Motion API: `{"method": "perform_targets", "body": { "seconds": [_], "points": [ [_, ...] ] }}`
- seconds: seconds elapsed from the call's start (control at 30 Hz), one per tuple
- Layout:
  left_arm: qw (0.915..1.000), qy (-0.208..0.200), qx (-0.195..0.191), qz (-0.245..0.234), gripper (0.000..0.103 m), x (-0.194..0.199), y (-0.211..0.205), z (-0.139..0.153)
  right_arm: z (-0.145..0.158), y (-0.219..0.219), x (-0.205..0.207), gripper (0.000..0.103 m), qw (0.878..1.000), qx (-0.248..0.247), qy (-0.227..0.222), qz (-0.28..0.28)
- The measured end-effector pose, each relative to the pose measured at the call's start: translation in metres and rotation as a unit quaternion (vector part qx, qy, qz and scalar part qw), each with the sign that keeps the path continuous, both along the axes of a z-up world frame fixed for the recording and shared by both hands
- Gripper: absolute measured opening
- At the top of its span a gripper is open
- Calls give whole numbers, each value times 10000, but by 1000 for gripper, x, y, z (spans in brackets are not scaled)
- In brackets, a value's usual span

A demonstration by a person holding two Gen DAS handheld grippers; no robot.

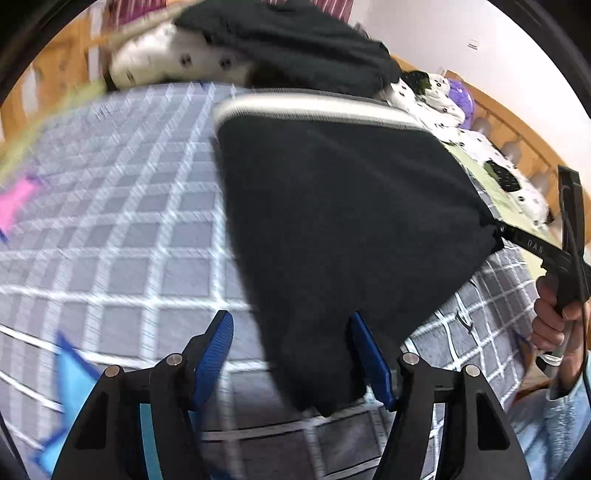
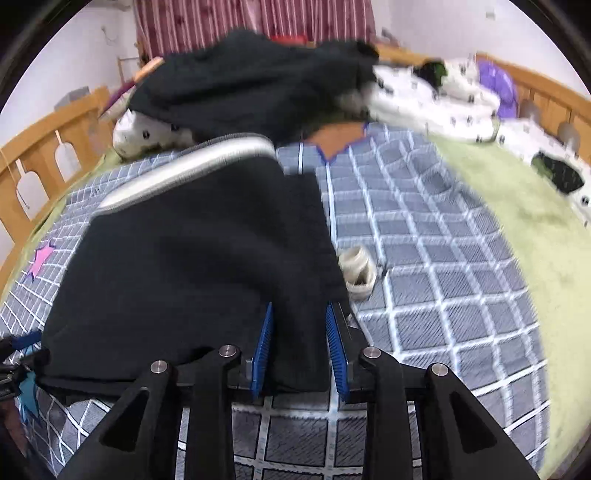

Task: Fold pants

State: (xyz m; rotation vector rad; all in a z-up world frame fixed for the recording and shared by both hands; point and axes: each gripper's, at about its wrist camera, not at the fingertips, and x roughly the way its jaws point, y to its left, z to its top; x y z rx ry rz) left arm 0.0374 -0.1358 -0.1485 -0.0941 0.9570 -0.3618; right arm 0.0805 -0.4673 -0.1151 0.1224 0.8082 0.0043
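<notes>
You see black pants (image 2: 192,258) with a silver-grey striped waistband (image 2: 184,166) on a grey bedspread (image 2: 424,258) checked with white lines. On that bedspread, left of the pants, sits a pink star (image 2: 42,256); beyond them, an orange patch (image 2: 338,138). Both grippers' pads (image 2: 263,350) are blue.

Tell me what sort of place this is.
Most likely a bedroom: black pants lie on a bed with a grey checked cover, wooden bed rails run round it, and a striped curtain hangs behind.
</notes>
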Motion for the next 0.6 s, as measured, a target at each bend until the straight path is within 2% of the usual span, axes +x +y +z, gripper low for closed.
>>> {"method": "perform_targets", "body": {
  "seconds": [0.07,0.13,0.17,0.2,0.23,0.27,0.37,0.5,0.6],
  "points": [
    [9999,41,-150,-13,66,0,4,1,3,-4,-1,29,9999,93,79,53],
    [9994,130,-310,-37,66,6,11,8,5,-14,-4,30,9991,407,77,-6],
    [9993,124,-351,-22,66,8,14,10,11,-20,-3,33,9977,681,-37,-30],
    [9991,82,-404,10,67,14,18,15,17,-24,0,38,9963,853,-139,-32],
    [9990,50,-431,58,68,23,21,19,22,-25,7,52,9953,950,-189,-8],
    [9990,55,-439,96,68,29,23,19,27,-25,17,62,9947,1003,-211,23],
    [9972,231,-669,230,68,66,28,19,32,-19,54,63,9957,902,-124,164],
    [9945,546,-853,281,69,106,26,2,11,-8,92,65,9953,889,309,211],
    [9924,672,-1011,203,69,125,25,-8,-3,4,105,72,9982,273,431,303]
  ]
}}
